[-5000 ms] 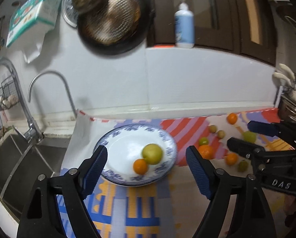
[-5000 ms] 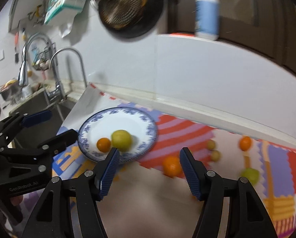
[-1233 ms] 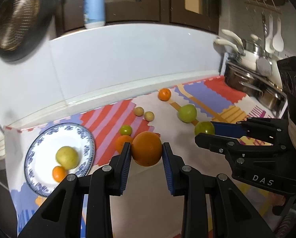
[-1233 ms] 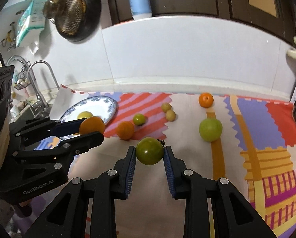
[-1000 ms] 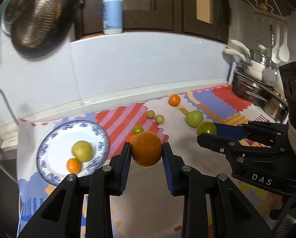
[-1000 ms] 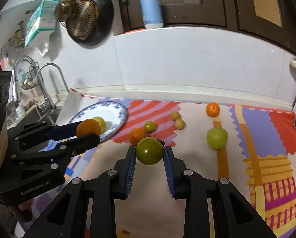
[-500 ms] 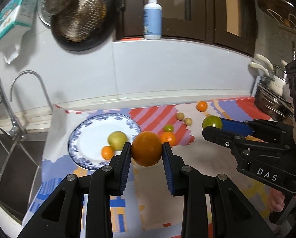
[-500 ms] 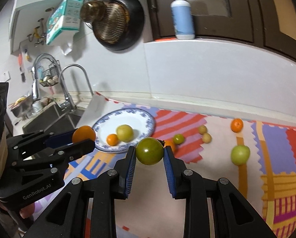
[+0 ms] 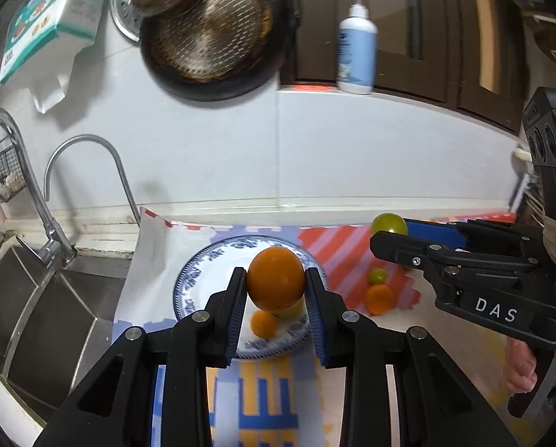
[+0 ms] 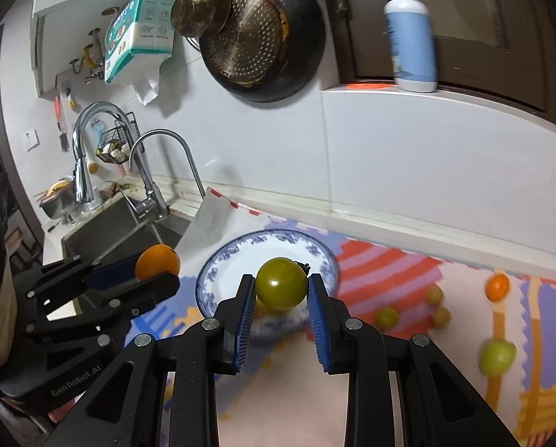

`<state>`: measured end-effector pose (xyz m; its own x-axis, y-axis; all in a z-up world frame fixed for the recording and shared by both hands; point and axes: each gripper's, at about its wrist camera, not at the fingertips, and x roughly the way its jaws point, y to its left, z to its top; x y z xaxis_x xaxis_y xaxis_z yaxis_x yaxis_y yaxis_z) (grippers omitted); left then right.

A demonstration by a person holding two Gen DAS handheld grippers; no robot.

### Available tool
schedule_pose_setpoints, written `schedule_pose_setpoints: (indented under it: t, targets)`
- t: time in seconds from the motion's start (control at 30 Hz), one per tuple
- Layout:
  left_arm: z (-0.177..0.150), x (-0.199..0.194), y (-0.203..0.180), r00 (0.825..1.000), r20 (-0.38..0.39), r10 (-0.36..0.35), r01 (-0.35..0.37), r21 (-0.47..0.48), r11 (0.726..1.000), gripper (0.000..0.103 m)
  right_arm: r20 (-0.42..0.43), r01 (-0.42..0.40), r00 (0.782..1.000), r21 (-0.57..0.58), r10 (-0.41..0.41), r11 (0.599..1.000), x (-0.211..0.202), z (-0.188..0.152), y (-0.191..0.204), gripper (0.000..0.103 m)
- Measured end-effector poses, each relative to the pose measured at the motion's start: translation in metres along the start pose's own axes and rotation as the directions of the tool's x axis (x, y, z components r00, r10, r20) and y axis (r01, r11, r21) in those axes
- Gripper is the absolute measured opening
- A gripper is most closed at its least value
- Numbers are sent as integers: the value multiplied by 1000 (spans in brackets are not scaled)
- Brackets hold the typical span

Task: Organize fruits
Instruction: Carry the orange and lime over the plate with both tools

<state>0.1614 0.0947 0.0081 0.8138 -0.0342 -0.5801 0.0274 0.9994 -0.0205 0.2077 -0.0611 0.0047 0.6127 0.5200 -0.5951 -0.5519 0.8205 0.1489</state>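
- The left gripper (image 9: 276, 286) is clenched on a large orange (image 9: 276, 276), held in the air over the blue-patterned plate (image 9: 189, 284) at the left end of the mat, near the sink (image 9: 43, 298).
- The right gripper (image 10: 280, 290) is clenched on a green tomato (image 10: 280, 287), also held up in front of the plate.
- Done so far, judging by how things lie: the plate carries a small orange (image 9: 263, 323) and a yellowish fruit (image 9: 294, 308) that is mostly hidden behind the held orange.
- In hand: two more fruits look ready to be lowered onto the plate; neither rests on it yet.
- Left on the mat (image 10: 389, 272) to the right of the plate: a small green fruit (image 10: 386, 317), two small yellowish fruits (image 10: 435, 294), a small orange at the far side (image 10: 497, 287), a green apple (image 10: 495, 357) at the right, and one more orange (image 9: 379, 299) just right of the plate.
- So roughly a third is plated or carried; the loose fruit still needs fetching.
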Motion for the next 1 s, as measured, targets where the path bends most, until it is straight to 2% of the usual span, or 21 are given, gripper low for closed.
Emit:
schedule_pose_setpoints:
  t: [0.2,0.43,0.77,1.0]
  targets:
    - [8,34,22,998,-39,41,-42,-18,999,32,-53,-29,998,-9,29,1000,49,23,-2,30]
    - [7,81,48,993,-108,56,-63,-59,996,31,-139,-46,989,-5,44,999,110,30,-6,30]
    - [-10,145,63,969,-238,60,-80,-72,994,31,-288,-68,954,85,90,994,192,16,-21,30]
    - [-17,169,64,957,-282,62,-84,-68,994,32,-349,-42,934,113,80,993,220,9,-30,30]
